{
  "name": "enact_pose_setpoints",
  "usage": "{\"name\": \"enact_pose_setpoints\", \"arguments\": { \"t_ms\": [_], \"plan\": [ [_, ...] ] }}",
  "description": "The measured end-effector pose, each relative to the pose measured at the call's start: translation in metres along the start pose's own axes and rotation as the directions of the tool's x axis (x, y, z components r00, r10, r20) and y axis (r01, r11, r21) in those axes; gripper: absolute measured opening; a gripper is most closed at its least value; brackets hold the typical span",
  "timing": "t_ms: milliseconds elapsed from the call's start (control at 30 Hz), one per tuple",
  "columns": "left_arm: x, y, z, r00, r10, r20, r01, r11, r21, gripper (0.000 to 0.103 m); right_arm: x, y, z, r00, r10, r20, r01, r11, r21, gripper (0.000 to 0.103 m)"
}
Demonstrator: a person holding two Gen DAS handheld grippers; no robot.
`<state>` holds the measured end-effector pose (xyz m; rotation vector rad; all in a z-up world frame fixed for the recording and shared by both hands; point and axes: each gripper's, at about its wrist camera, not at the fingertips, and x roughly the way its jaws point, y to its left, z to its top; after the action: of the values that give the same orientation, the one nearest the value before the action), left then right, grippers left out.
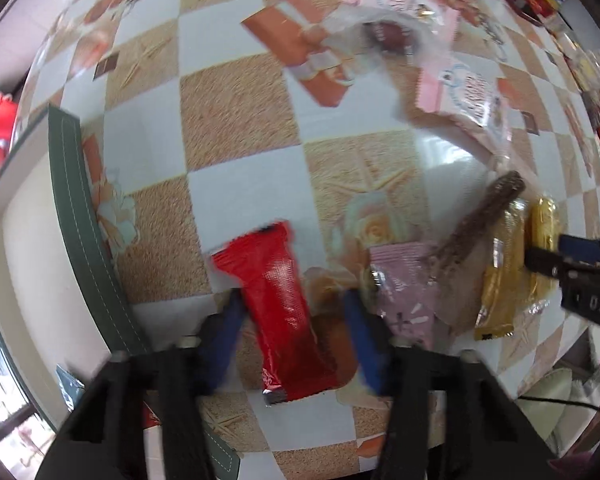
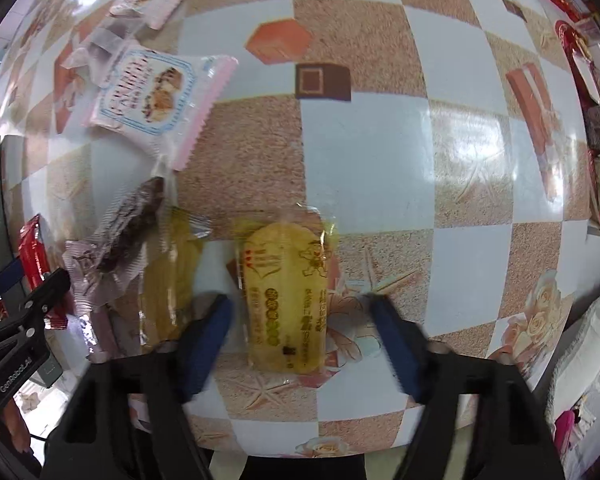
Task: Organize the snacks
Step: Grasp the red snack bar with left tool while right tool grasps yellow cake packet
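Note:
A red snack packet (image 1: 280, 304) lies on the checked tablecloth between the fingers of my left gripper (image 1: 292, 304), which is open; the left pad is at its edge and the right pad stands apart from it. A pink packet (image 1: 404, 284), a brown bar in clear wrap (image 1: 476, 220) and a yellow packet (image 1: 504, 268) lie to its right. My right gripper (image 2: 300, 300) points down, open, astride another yellow packet (image 2: 288, 288) with a gap on each side. A second yellow packet (image 2: 172, 272) and the brown bar (image 2: 128, 224) lie to the left of it.
A green-rimmed pale box (image 1: 80, 220) stands at the left of the table. Pink-and-white cookie packets (image 2: 148, 92) lie further back. A red tray (image 2: 596, 128) holding several snacks sits at the far right. The table's front edge runs just below both grippers.

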<state>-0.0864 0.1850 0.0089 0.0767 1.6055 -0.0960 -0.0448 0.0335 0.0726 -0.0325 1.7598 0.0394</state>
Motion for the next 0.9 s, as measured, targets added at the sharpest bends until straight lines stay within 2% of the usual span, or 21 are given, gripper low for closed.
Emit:
{"name": "enact_pose_setpoints", "arguments": {
  "t_ms": [33, 100, 300, 467, 567, 667, 700, 900],
  "plan": [
    [-0.001, -0.002, 0.002, 1.000, -0.013, -0.002, 0.013, 1.000, 0.010, 0.023, -0.004, 0.000, 0.000, 1.000, 0.000, 0.009, 0.000, 1.000, -0.008, 0.037],
    [-0.002, -0.003, 0.004, 0.999, -0.036, -0.012, 0.036, 0.999, 0.003, 0.022, -0.005, 0.005, 0.001, 1.000, 0.029, -0.008, -0.029, 1.000, -0.008, 0.037],
    [-0.027, -0.001, 0.000, 0.997, -0.051, 0.055, 0.051, 0.999, 0.009, 0.022, -0.020, -0.016, -0.011, 0.994, 0.105, 0.005, -0.105, 0.993, 0.059, 0.037],
    [-0.056, 0.007, 0.011, 0.992, -0.061, 0.113, 0.061, 0.998, 0.003, 0.022, -0.034, -0.023, -0.016, 0.993, 0.112, 0.028, -0.114, 0.991, 0.073, 0.037],
    [-0.069, 0.012, 0.014, 0.987, -0.063, 0.150, 0.066, 0.998, -0.010, 0.022, -0.045, -0.024, -0.006, 0.992, 0.120, 0.047, -0.123, 0.990, 0.068, 0.037],
    [-0.075, 0.023, 0.007, 0.981, -0.067, 0.180, 0.073, 0.997, -0.023, 0.022, -0.067, -0.027, -0.003, 0.991, 0.123, 0.062, -0.126, 0.991, 0.045, 0.037],
    [-0.078, 0.030, -0.007, 0.979, -0.067, 0.192, 0.074, 0.997, -0.027, 0.022, -0.071, -0.022, -0.002, 0.990, 0.125, 0.067, -0.128, 0.991, 0.037, 0.037],
    [-0.096, 0.063, -0.029, 0.971, -0.062, 0.229, 0.078, 0.995, -0.060, 0.022, -0.099, 0.009, 0.009, 0.984, 0.144, 0.102, -0.143, 0.989, -0.025, 0.037]
  ]
}}
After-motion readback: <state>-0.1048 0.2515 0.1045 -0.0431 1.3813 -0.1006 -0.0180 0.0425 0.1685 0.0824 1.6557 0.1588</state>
